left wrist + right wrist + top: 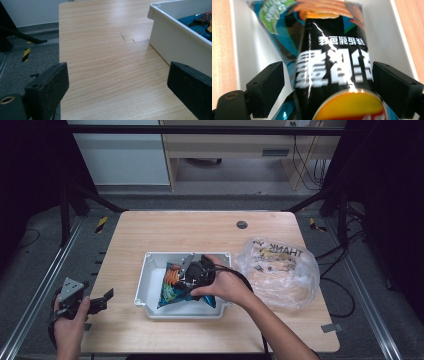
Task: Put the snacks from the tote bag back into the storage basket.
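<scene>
R gripper [192, 270], held in the person's right hand [225, 285], sits over the white rectangular plastic tray [145, 285] at mid-table, pointing down into it. In the right gripper view its two black jaws stand apart, w/ the glossy blue-and-black crisp packet [332, 62] between them; gap visible on the left jaw's side, right jaw v. close to the packet edge, contact there cannot be told. Not a clamp as far as I can see. Packet lies flat inside the tray, on its floor, orange crisp picture toward the far end in that view, white lettering across the black panel.

L gripper [102, 299], in the left hand [70, 320], is near the table's front-left corner, well apart from the tray's left wall. Left gripper view: jaws wide open, nothing between them but bare light wood tabletop [105, 50]; tray's outer wall to the right, a bit of the packet showing over its rim.

Crumpled clear plastic bag [280, 270] w/ dark print lies on the table just beside the tray's right side.
</scene>
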`<state>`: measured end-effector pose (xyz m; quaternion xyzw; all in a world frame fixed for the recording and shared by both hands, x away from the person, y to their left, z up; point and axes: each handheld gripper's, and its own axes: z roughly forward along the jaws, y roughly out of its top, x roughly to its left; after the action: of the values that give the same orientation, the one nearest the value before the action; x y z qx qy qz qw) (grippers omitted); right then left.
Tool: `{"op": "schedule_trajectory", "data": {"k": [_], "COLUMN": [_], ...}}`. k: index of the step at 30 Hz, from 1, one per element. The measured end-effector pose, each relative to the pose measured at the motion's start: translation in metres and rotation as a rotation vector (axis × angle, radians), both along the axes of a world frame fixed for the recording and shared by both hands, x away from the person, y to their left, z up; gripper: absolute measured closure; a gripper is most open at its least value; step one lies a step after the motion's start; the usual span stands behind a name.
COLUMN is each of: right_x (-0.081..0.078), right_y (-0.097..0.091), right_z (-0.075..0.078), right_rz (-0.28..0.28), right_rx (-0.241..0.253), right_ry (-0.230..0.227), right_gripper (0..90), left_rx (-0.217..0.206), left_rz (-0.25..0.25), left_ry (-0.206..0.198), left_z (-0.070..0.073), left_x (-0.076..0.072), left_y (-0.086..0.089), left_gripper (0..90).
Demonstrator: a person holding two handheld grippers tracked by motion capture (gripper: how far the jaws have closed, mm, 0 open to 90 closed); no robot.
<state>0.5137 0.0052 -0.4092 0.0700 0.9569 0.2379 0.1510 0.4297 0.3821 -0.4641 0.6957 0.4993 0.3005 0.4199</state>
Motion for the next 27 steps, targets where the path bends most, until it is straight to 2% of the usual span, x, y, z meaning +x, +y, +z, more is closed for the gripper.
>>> {"op": "schedule_trajectory", "data": {"k": [7,11,20,27], "right_x": [-0.004,-0.004,-0.01,-0.014], "right_y": [-0.004,-0.008,-0.012,-0.02], "right_z": [0.014,0.02,0.039,0.05], "right_rz": [-0.016,-0.027,-0.055,-0.07], "right_rx": [0.03,0.059,0.114,0.151], "right_ry": [-0.037,-0.03,-0.059,-0.061], "right_gripper": [10.9,10.1,8.7,7.9], "left_rx": [0.009,0.004,0.006,0.007], "left_rz": [0.003,0.009,0.017,0.023], "left_ry": [0.006,0.005,0.005,0.011], "left_z": [0.0,0.0,0.0,-0.001], "left_x": [0.0,-0.001,-0.002,-0.002], "left_y": [-0.001,0.0,0.002,0.002], "left_gripper": [3.5,3.6,3.5,3.5]}}
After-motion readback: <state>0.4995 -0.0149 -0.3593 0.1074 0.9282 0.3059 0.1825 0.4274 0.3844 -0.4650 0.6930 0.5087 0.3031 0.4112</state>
